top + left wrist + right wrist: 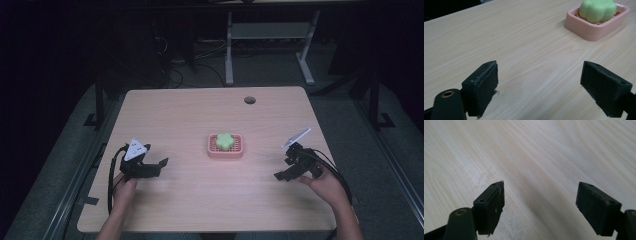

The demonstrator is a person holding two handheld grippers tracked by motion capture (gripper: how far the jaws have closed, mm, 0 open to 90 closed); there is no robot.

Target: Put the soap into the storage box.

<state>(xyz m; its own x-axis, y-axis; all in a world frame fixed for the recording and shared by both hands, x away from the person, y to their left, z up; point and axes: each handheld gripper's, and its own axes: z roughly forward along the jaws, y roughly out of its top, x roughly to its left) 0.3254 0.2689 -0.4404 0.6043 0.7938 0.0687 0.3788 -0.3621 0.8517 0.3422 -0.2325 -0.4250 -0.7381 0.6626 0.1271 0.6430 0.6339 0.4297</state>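
High view: pink soap dish near middle of wooden worktop, green flower-shaped soap lying in it. Left gripper low over worktop, well to the left of the dish, jaws spread wide, nothing between them. Right gripper well to the right of the dish, jaws likewise wide apart and empty. Both held by hands coming in from the near edge.

Left gripper view: left gripper with bare wood between the jaws; soap dish and soap up at upper right, well apart from the jaws.

Right gripper view: right gripper gaping over bare wood grain.
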